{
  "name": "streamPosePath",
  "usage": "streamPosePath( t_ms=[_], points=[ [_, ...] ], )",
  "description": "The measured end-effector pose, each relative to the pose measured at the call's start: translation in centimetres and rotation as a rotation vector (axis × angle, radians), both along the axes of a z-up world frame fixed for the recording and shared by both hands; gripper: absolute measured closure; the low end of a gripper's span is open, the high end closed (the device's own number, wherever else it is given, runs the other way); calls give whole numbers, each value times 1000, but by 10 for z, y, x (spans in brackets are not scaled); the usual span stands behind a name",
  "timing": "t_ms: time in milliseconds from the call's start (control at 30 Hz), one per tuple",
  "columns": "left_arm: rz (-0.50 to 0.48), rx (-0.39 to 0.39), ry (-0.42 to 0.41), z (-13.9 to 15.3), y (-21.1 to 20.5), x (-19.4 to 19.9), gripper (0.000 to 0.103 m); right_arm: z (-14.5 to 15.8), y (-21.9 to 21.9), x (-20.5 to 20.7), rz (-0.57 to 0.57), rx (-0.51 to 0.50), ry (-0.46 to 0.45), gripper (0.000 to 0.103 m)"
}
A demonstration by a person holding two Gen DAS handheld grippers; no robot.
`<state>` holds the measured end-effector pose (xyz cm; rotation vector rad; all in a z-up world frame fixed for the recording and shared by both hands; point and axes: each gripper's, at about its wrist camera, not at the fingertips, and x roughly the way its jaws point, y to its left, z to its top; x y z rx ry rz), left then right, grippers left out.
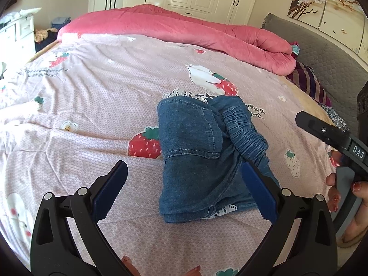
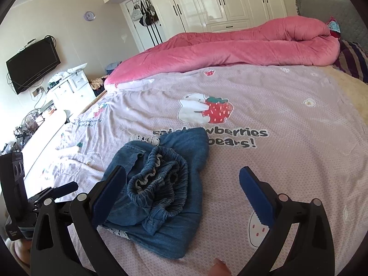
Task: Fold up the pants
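The blue denim pants (image 1: pixel 197 151) lie folded into a compact bundle on the pink strawberry-print bedsheet (image 1: pixel 92 105), with the elastic waistband on the right side and white lace trim showing at both ends. My left gripper (image 1: pixel 184 188) is open and empty, hovering just above the bundle's near end. In the right wrist view the pants (image 2: pixel 161 193) lie with the bunched waistband on top. My right gripper (image 2: pixel 182 189) is open and empty, its left finger (image 2: pixel 108 195) over the bundle's left edge. The right gripper's body also shows in the left wrist view (image 1: pixel 333 138).
A rolled pink comforter (image 1: pixel 184 30) lies across the far side of the bed. Striped pillows (image 1: pixel 310 85) and a grey headboard (image 1: pixel 326 53) are at the right. White wardrobes (image 2: pixel 218 0), a white dresser (image 2: pixel 69 87) and a wall TV (image 2: pixel 32 64) stand beyond the bed.
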<state>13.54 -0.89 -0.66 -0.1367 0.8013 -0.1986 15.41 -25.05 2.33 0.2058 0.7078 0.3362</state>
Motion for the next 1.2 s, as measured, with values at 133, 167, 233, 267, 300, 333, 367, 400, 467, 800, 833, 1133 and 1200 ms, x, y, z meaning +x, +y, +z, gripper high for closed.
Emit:
streamPosePath(
  t_ms=[133, 167, 233, 267, 300, 333, 367, 400, 467, 800, 833, 1133, 1200],
  points=[
    [-6, 15, -14, 5, -3, -10, 10, 8, -1, -9, 4, -3, -19, 5],
    [-8, 22, -18, 7, -4, -13, 10, 9, -1, -12, 4, -4, -23, 5],
    [-9, 30, -22, 9, -7, -19, 10, 13, -2, -18, 4, -7, -33, 5],
    [-8, 32, -23, 10, -7, -22, 10, 14, -2, -21, 3, -9, -37, 5],
    [-8, 34, -27, 11, -8, -26, 10, 16, -3, -25, 0, -12, -44, 5],
    [-8, 36, -29, 11, -8, -30, 10, 18, -4, -30, -2, -14, -51, 5],
    [-9, 37, -31, 12, -9, -33, 10, 19, -5, -34, -3, -16, -55, 5],
    [-11, 39, -36, 13, -10, -39, 10, 20, -5, -37, -2, -18, -58, 5],
    [-11, 41, -41, 15, -10, -45, 10, 21, -5, -44, 1, -23, -63, 5],
    [6, 50, -63, 16, -10, -84, 10, 29, -6, -85, 19, -39, -86, 5],
    [11, 55, -66, 15, -10, -88, 10, 29, -5, -89, 23, -41, -85, 5],
    [37, 69, -55, 7, -3, -113, 10, 20, 4, -124, 48, -81, -86, 5],
    [44, 70, -52, 4, -1, -118, 10, 16, 5, -130, 46, -81, -78, 5]
  ],
)
